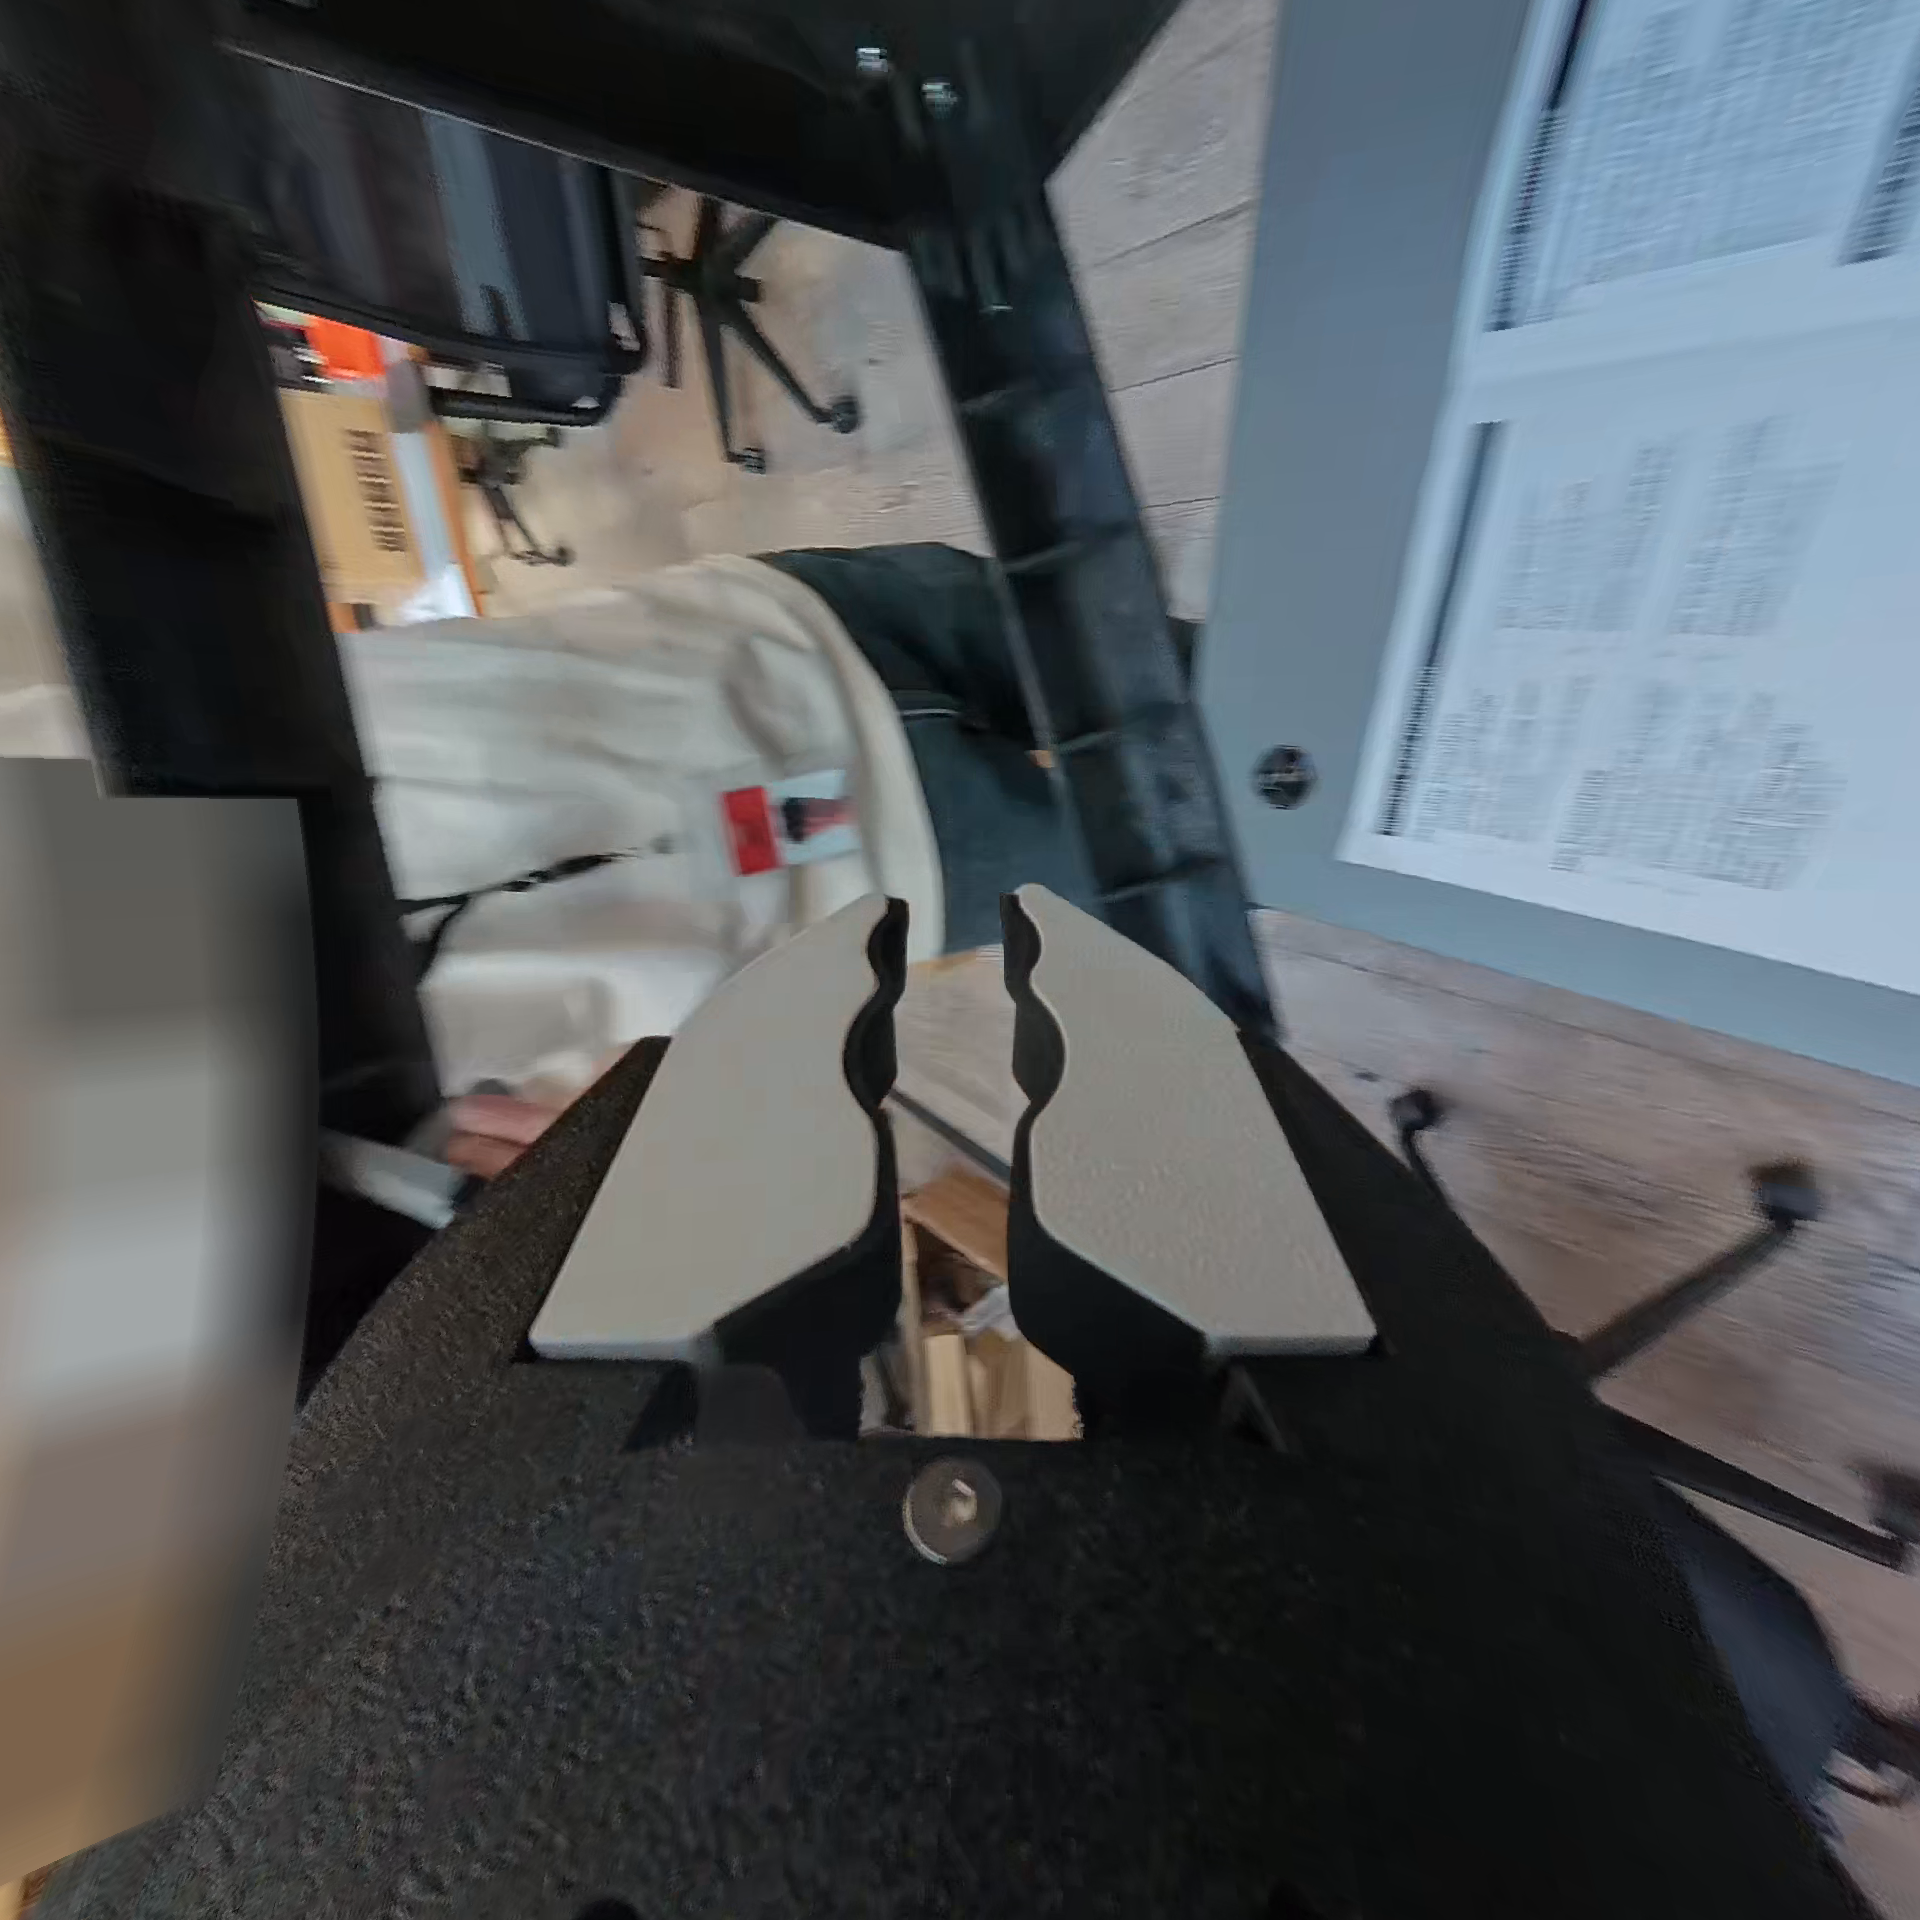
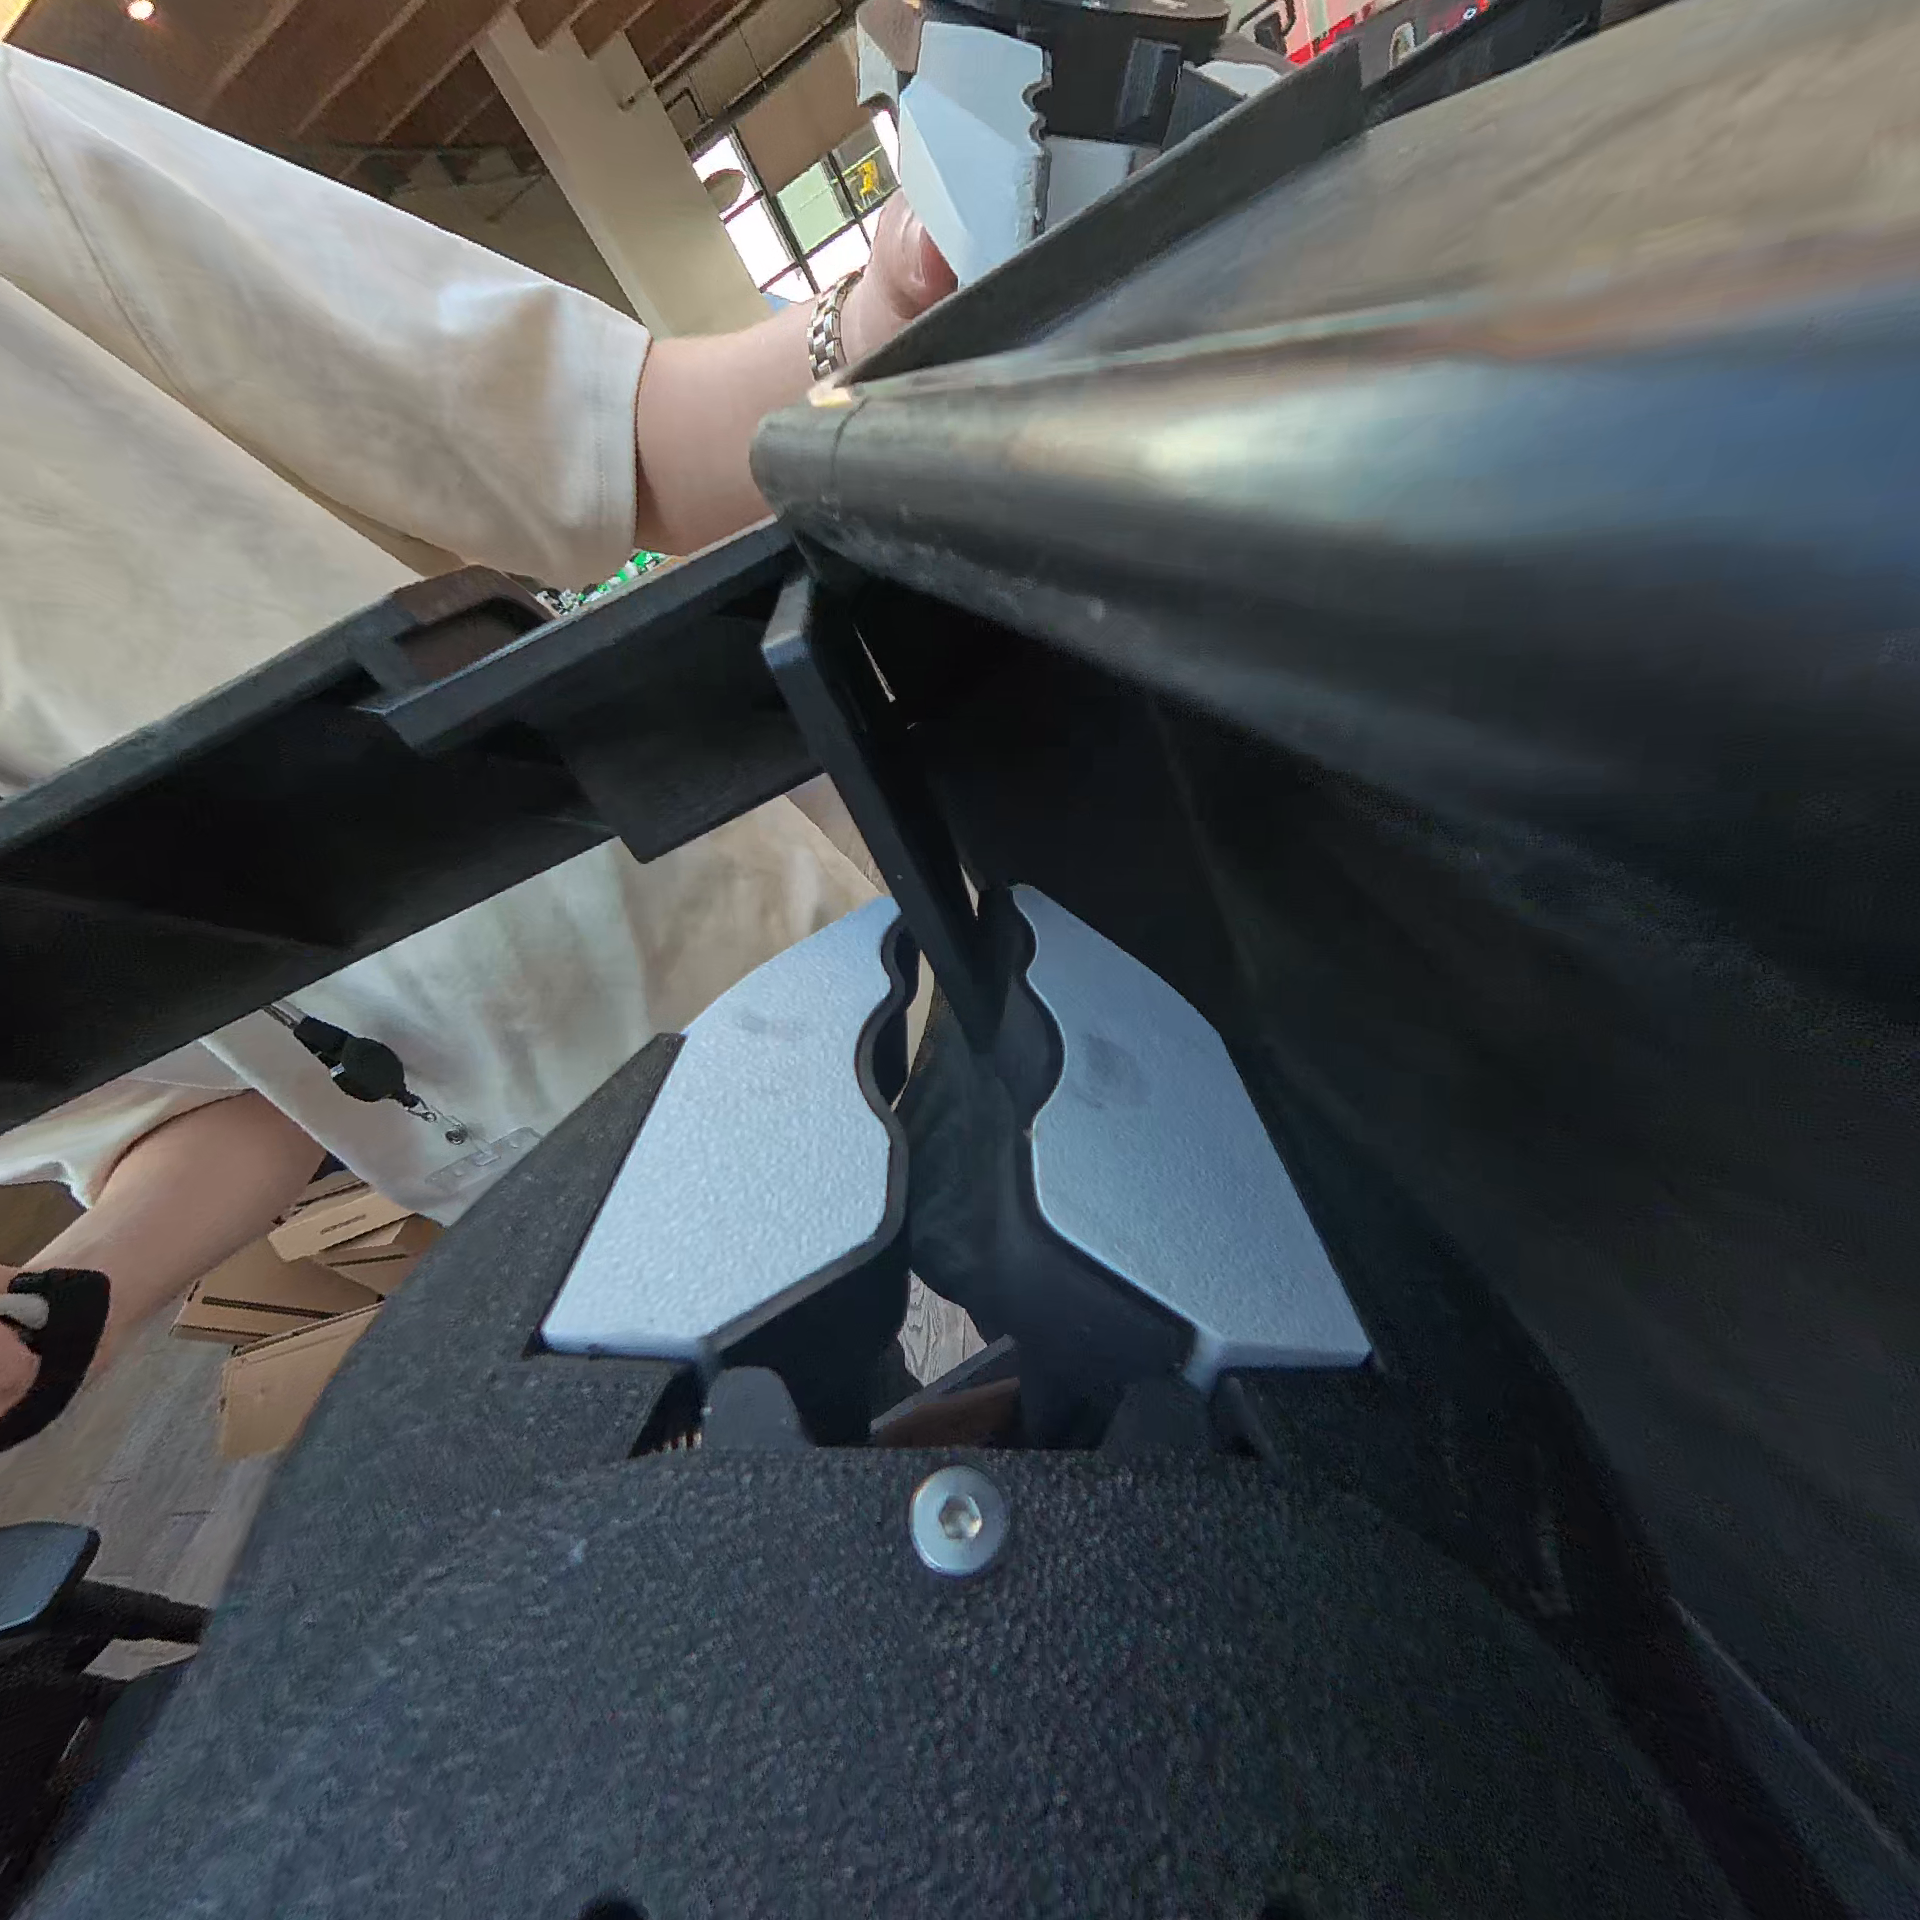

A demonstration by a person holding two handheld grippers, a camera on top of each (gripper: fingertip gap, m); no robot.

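Both tools [image 1: 951, 914] [image 2: 961, 935] gape beneath the black table frame [image 2: 1351, 499].

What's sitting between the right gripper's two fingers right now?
In the right wrist view, a thin black bracket hanging from the black table edge runs down into the right gripper, close against one finger; a gap shows beside the other.

surface: grey table [image 1: 1340, 540] | on it: printed paper sheets [image 1: 1662, 644], lying flat
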